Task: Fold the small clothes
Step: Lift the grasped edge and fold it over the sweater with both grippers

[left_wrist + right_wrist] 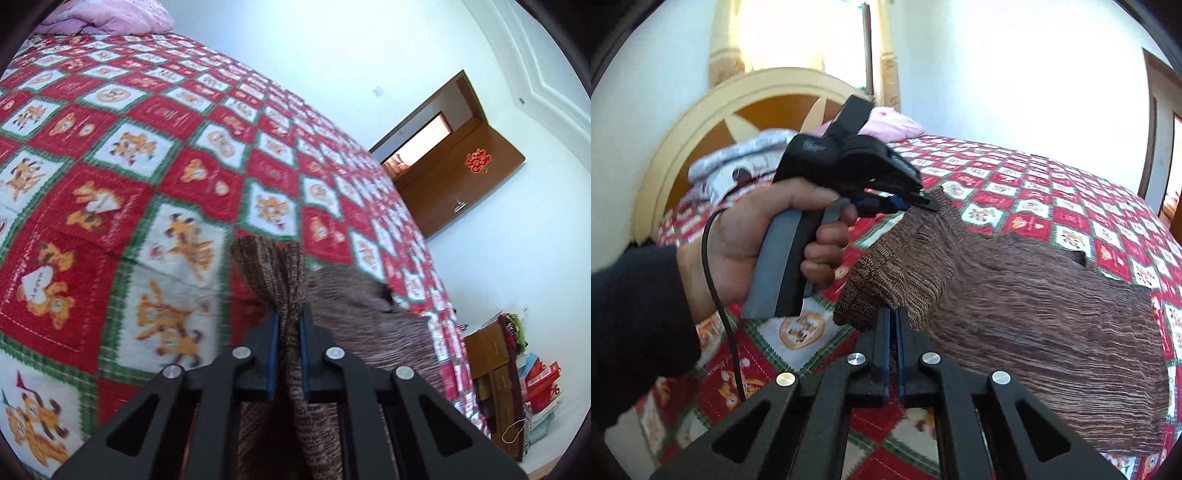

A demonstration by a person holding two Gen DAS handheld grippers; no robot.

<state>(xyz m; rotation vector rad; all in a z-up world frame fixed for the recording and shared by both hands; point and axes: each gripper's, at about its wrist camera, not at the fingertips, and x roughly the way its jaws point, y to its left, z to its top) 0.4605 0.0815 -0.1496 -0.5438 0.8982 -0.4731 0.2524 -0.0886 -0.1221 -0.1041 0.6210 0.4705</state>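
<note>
A: Grippers?
B: Right gripper point(893, 325) clamped on near edge of brown knit garment point(1034, 295). Left gripper point(287, 321) pinching a bunched fold of it, fabric hanging between fingers.
A: Garment look?
B: Ribbed, streaky brown, edge lifted, rest lying on red checked bedspread point(1015, 192) w/ cartoon dogs.
A: Beyond?
B: Headboard point(701, 110), pink pillow point(897, 127).

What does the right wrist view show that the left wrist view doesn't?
Only the right wrist view: the left hand holding the left gripper, the headboard, the right gripper shut on the brown garment. Only the left wrist view: the open wooden door and a cluttered cabinet. Both: the garment pinched by the left gripper, the red checked bedspread, the pink bedding.
</note>
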